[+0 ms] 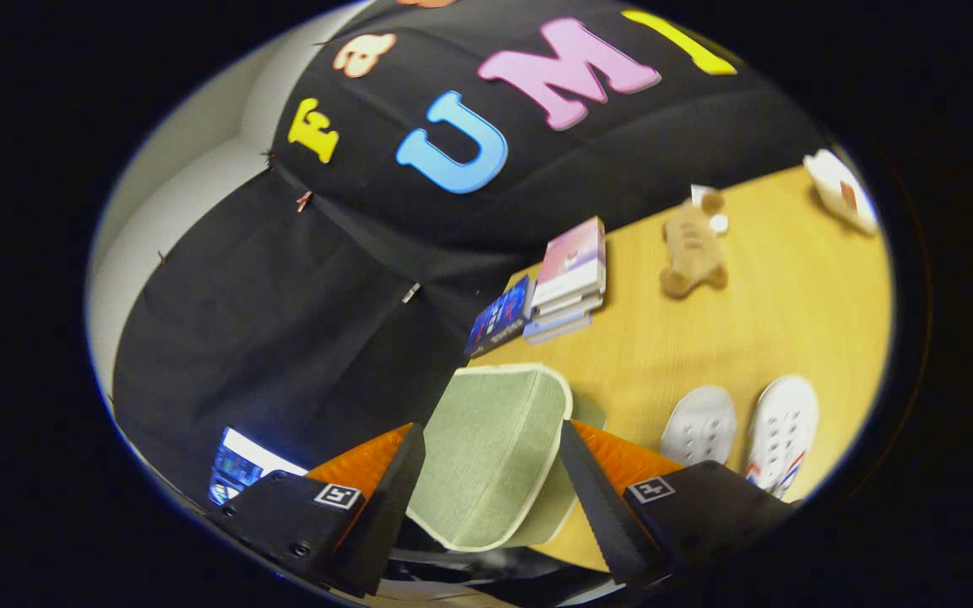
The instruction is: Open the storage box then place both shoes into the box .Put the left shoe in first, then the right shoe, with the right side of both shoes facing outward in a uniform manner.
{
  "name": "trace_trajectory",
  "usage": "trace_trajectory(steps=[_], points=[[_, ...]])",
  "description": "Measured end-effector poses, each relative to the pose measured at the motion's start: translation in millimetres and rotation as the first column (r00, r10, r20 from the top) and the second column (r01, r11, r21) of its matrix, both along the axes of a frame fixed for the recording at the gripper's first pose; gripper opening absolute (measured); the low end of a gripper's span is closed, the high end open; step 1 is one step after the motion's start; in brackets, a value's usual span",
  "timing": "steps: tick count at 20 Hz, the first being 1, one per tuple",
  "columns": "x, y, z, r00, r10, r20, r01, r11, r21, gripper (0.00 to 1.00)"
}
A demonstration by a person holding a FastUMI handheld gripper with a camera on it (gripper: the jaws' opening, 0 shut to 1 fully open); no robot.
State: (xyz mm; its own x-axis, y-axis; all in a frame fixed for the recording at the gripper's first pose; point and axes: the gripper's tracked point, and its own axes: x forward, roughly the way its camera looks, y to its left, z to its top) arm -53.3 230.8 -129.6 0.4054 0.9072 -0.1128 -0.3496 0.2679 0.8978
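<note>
The box lid, a green fabric flap with pale piping, stood between the tongs, whose fingers lay close on either side; whether they pinched it I could not tell. It looked light and floppy, best held at its edge. The shoes sat to the right on the counter. Farther off lay books and a teddy.

Recording booth: black cloth wall behind a wooden table.
</note>
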Motion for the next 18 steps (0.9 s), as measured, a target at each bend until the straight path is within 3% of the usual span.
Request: trace_trajectory(steps=[3, 9, 18], points=[[-19, 11, -49, 0.989, 0.105, -0.108, -0.103, 0.994, 0.025, 0.98], [-61, 50, -86, 0.917, 0.318, -0.242, -0.296, 0.947, 0.122, 0.98], [-75, 76, -69, 0.795, 0.510, -0.328, -0.364, 0.834, 0.415, 0.96]])
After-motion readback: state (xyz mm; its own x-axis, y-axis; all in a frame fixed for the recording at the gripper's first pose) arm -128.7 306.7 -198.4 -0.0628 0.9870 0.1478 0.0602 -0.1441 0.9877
